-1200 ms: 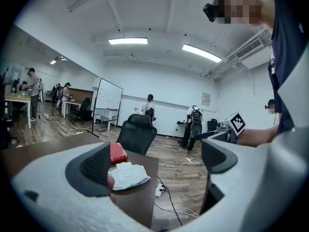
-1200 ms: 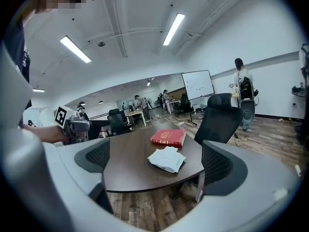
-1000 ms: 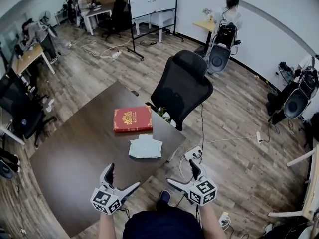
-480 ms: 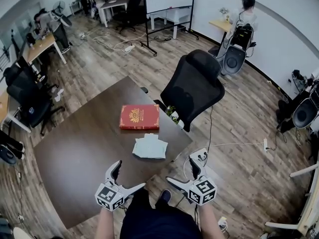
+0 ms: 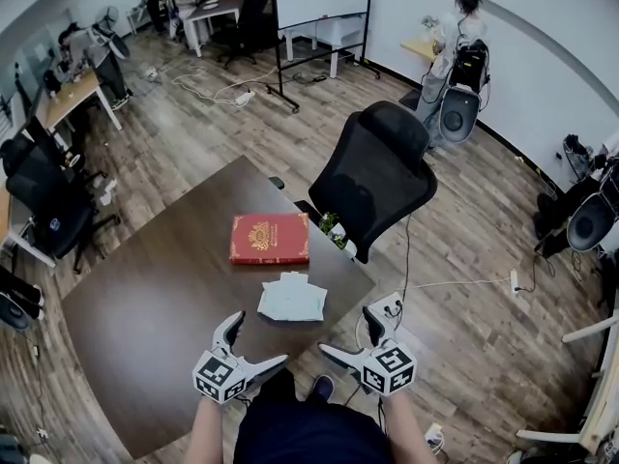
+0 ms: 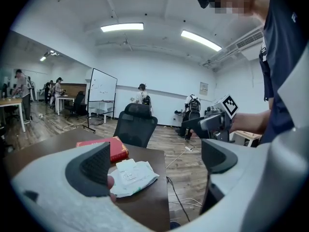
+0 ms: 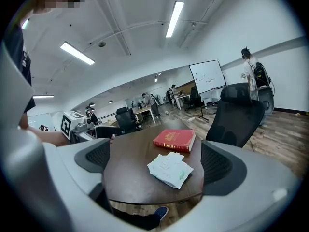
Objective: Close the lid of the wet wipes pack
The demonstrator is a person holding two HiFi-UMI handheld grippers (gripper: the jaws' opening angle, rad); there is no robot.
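The white wet wipes pack (image 5: 292, 300) lies flat near the front right corner of the dark table (image 5: 155, 307). Its small lid flap (image 6: 126, 166) looks lifted at the pack's far end. My left gripper (image 5: 256, 341) is open over the table's front edge, just short of the pack. My right gripper (image 5: 347, 332) is open too, off the table's right corner above the floor. The left gripper view has the pack (image 6: 130, 177) low between open jaws (image 6: 154, 166). In the right gripper view the pack (image 7: 170, 169) lies ahead of the open gripper (image 7: 157, 161).
A red hardcover book (image 5: 270, 238) lies just beyond the pack. A black office chair (image 5: 375, 174) stands at the table's far right side. A power strip and cables (image 5: 387, 307) lie on the wood floor by my right gripper. People and desks are far off.
Both grippers have edged a little closer to the pack, and the head view has shifted slightly. The pack and book have not moved. Both grippers stay open.
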